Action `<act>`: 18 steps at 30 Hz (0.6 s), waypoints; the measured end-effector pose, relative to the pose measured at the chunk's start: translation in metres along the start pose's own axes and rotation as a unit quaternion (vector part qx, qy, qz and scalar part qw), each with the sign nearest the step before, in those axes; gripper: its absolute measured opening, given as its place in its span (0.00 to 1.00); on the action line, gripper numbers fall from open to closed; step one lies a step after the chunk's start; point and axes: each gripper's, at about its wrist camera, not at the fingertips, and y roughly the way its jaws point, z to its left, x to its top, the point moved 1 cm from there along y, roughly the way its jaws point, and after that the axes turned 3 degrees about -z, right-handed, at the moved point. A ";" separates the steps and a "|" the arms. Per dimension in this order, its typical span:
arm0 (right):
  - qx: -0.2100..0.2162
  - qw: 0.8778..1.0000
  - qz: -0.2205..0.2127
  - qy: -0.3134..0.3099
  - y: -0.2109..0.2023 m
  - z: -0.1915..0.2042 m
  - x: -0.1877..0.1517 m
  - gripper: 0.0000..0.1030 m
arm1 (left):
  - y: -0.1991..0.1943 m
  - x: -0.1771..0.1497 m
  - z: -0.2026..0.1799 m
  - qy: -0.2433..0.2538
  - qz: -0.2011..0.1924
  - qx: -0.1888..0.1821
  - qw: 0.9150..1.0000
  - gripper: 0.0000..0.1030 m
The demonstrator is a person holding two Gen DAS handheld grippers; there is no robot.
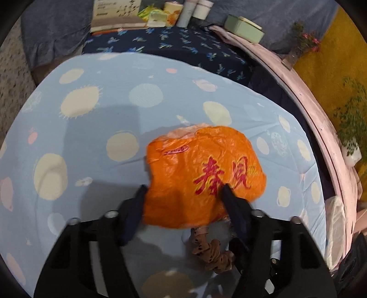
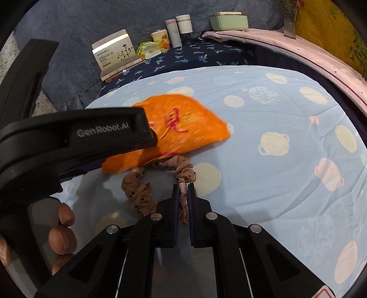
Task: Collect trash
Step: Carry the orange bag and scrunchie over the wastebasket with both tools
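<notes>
An orange plastic bag [image 1: 197, 169] with red characters lies puffed on the light blue bedsheet [image 1: 96, 128]. My left gripper [image 1: 183, 192] reaches over its near edge with the jaws apart. One finger [image 1: 137, 206] sits at the bag's left edge and the other rests on top of it. In the right wrist view the bag [image 2: 192, 123] is blurred and partly hidden behind the left gripper's body [image 2: 91, 135]. A brown dotted scrunchie [image 2: 140, 190] lies just in front of the bag, partly under it. My right gripper [image 2: 183, 186] is shut on the scrunchie's right side.
At the bed's far end stand a white carton [image 2: 114, 52], a yellow cup [image 2: 160, 40], two white canisters [image 2: 179, 29] and a green box [image 2: 229, 20]. A pink ledge [image 2: 298, 48] curves along the right side, bearing a glass vase [image 2: 290, 23]. A person's fingers [image 2: 64, 229] grip the left handle.
</notes>
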 end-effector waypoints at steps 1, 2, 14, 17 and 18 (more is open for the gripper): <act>0.000 1.000 0.000 0.002 -0.001 -0.002 0.000 0.06 | 0.000 0.000 -0.002 0.002 0.006 -0.009 1.000 0.39; 0.000 1.000 0.000 0.005 -0.002 -0.003 -0.001 0.06 | -0.001 -0.001 -0.003 -0.002 0.005 -0.014 1.000 0.33; -0.032 0.997 -0.043 0.048 -0.048 -0.053 0.000 0.06 | -0.024 -0.009 -0.037 0.026 -0.014 -0.031 0.999 0.10; -0.044 0.995 -0.060 0.059 -0.064 -0.069 0.004 0.06 | -0.032 -0.013 -0.054 0.038 -0.019 -0.037 0.998 0.10; -0.048 0.995 -0.066 0.063 -0.070 -0.075 0.005 0.06 | -0.034 -0.014 -0.060 0.042 -0.020 -0.039 0.998 0.10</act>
